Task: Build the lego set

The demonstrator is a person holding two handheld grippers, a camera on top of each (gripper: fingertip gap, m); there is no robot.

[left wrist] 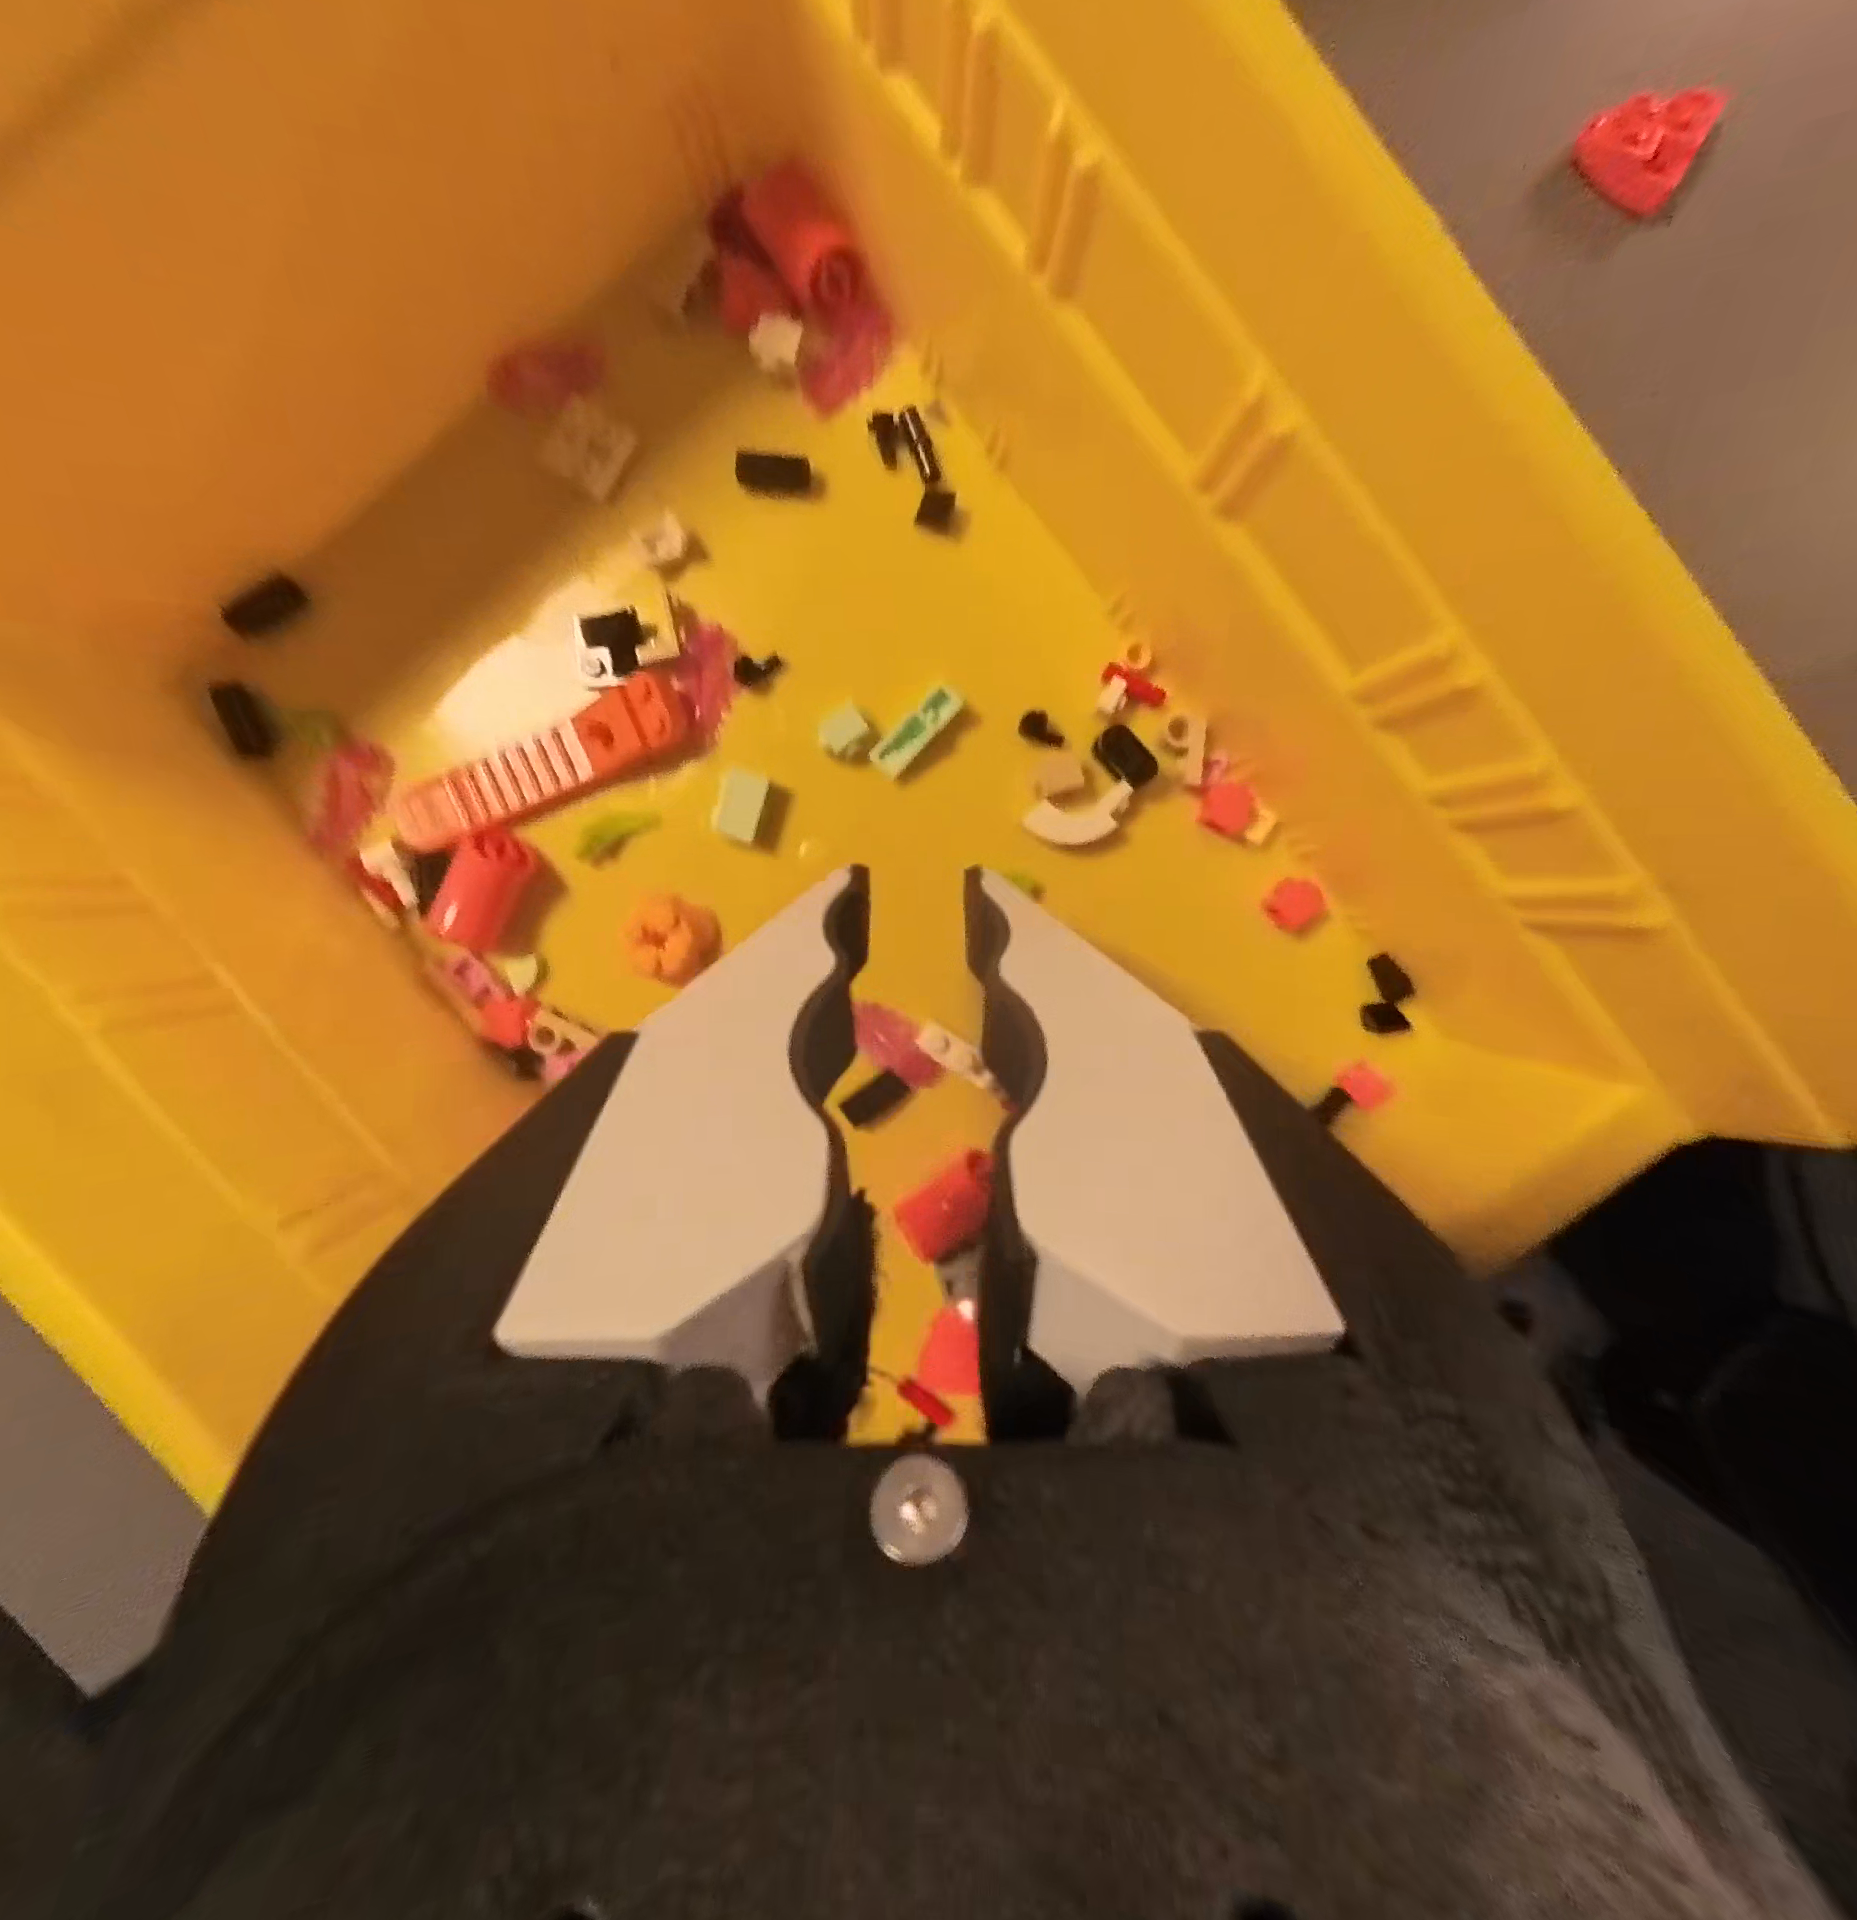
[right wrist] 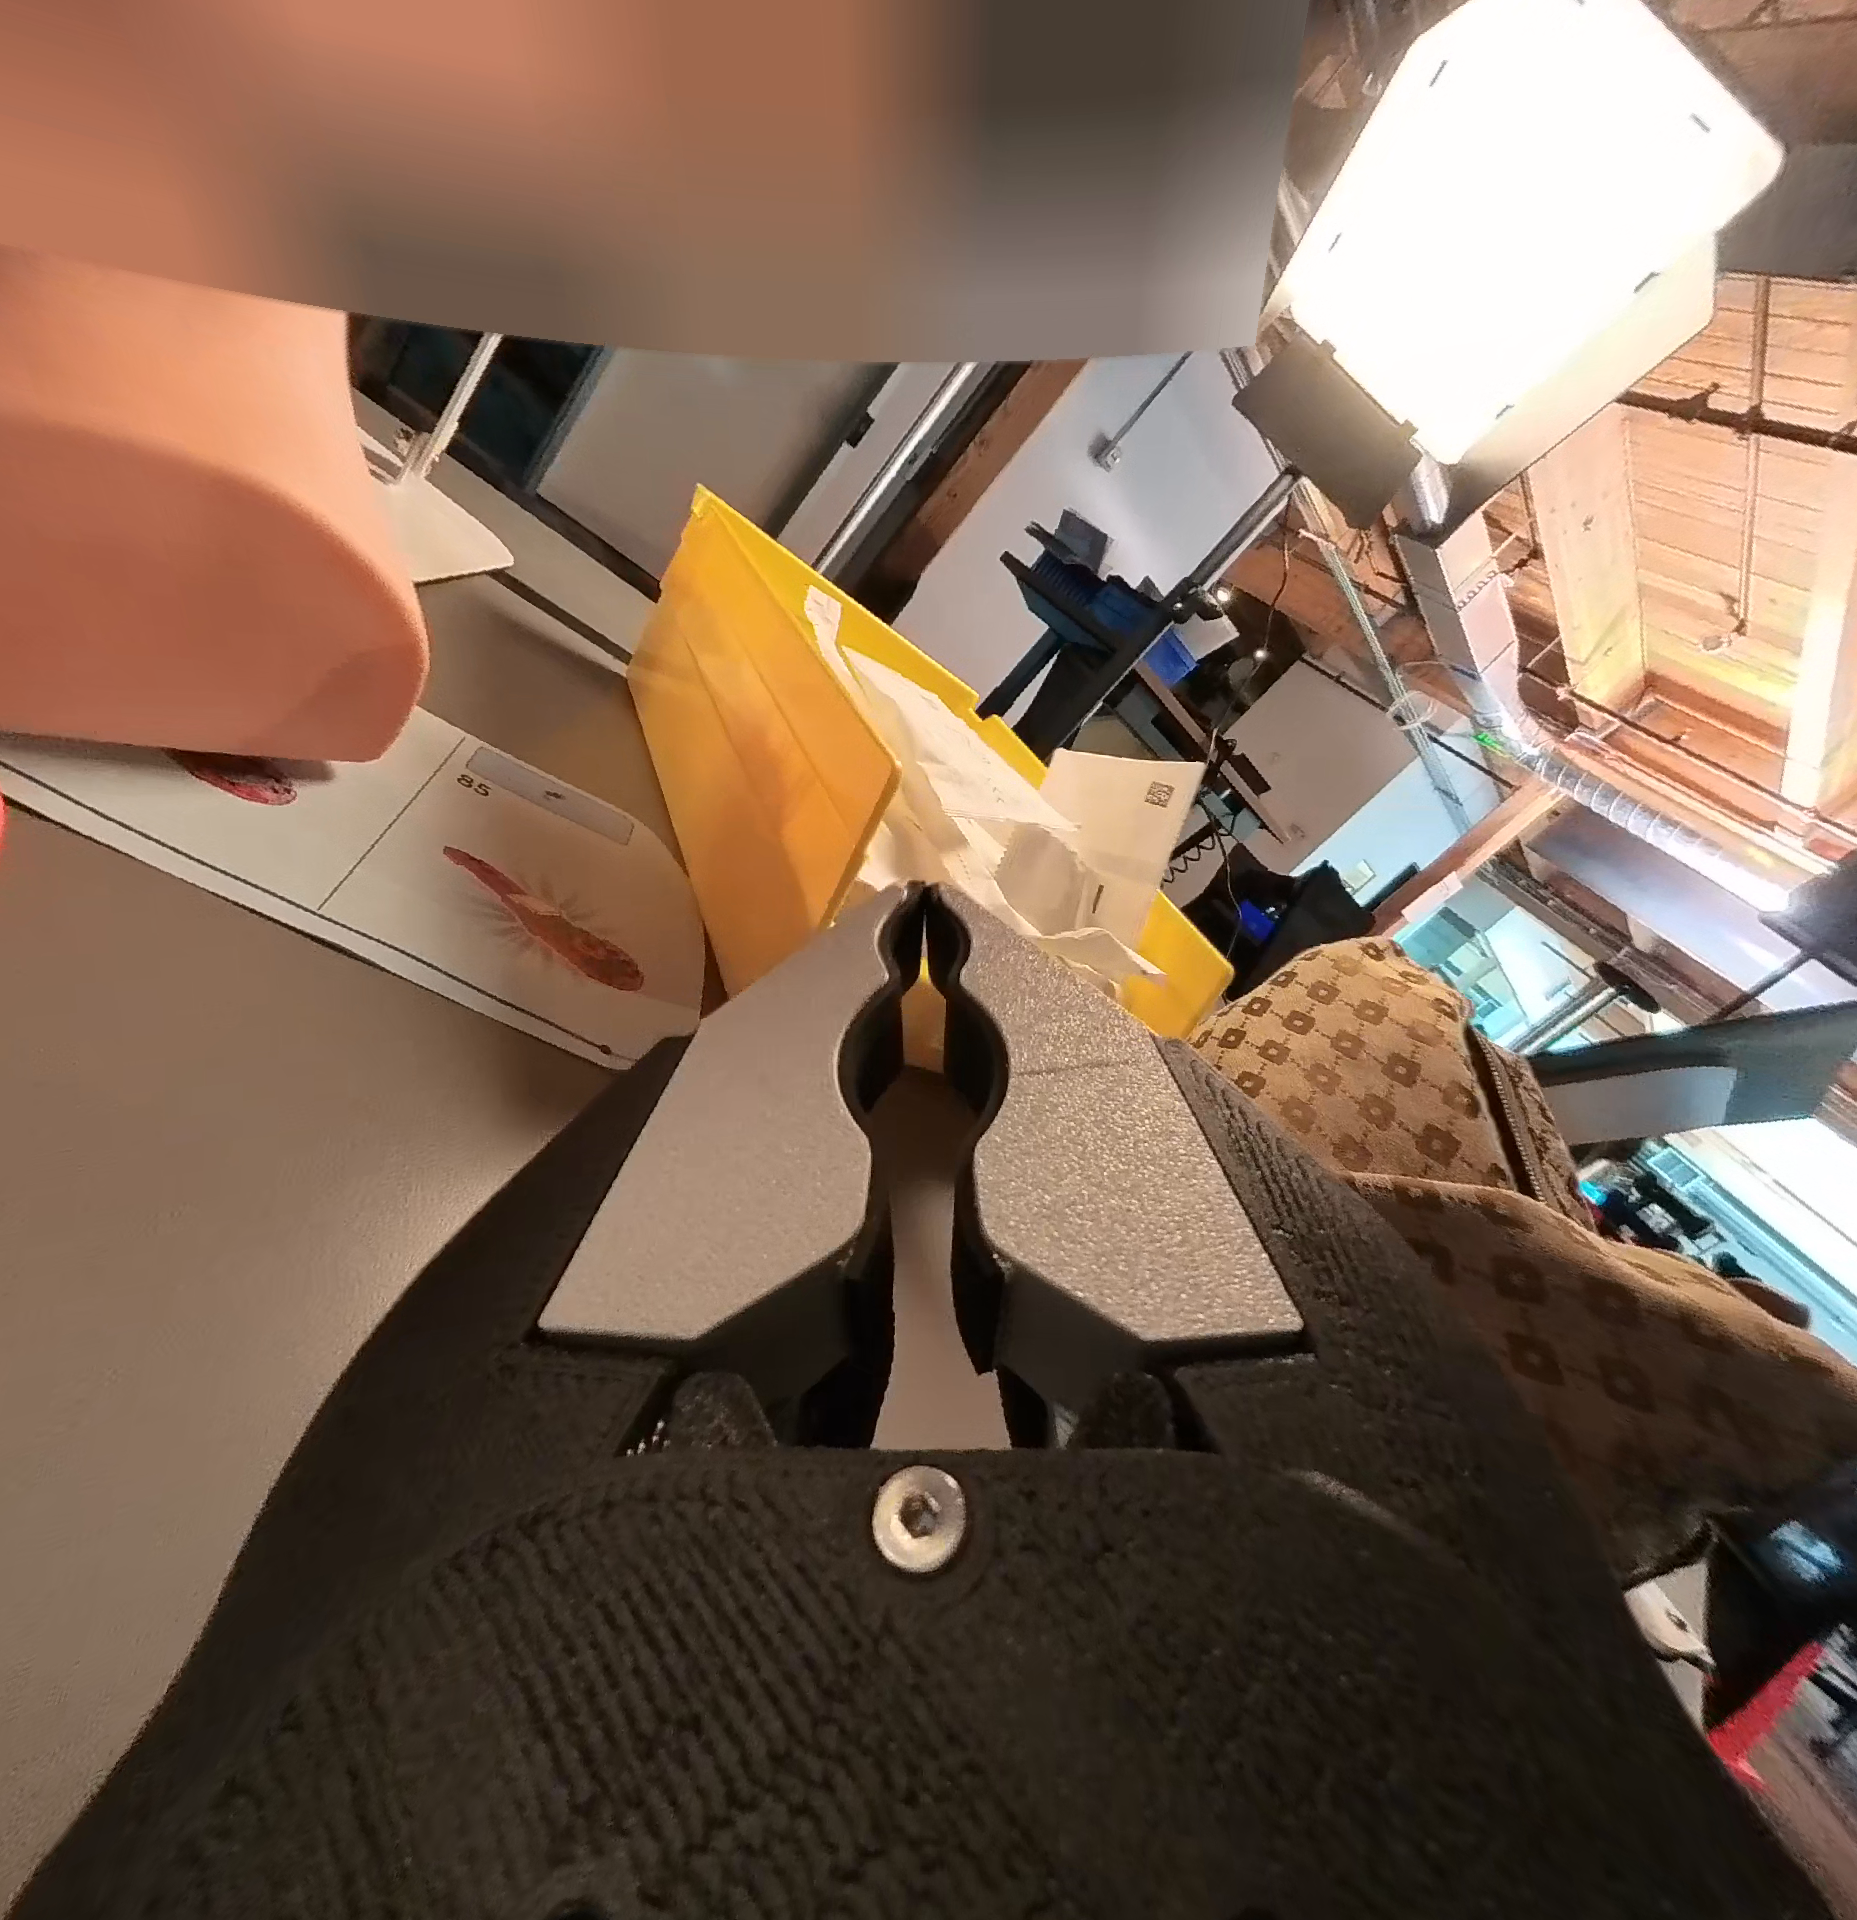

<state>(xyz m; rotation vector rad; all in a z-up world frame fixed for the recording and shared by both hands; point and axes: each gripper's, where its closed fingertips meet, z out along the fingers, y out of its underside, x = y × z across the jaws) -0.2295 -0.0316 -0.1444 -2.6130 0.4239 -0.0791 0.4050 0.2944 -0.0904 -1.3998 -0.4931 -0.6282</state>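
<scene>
Left wrist view: left hand-held gripper (left wrist: 916, 894) inside a yellow bin (left wrist: 1267, 436), walls close on three sides. Jaws slightly parted, nothing between the tips. Scattered small bricks (left wrist: 695, 727) on the bin floor, blurred; an orange piece (left wrist: 670, 935) lies just left of the tips.

Right wrist view: right hand-held gripper (right wrist: 924, 902) closed, grasp bare, over the grey worktop (right wrist: 228, 1091). A second yellow bin (right wrist: 768, 748) holding crumpled papers (right wrist: 965, 790) stands beyond, partly hidden by the fingers.

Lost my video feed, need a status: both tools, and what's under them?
Left tool open, empty, over yellow bin of loose toy bricks; orange brick nearest. Right tool shut, empty, pointing at yellow bin of papers.
</scene>
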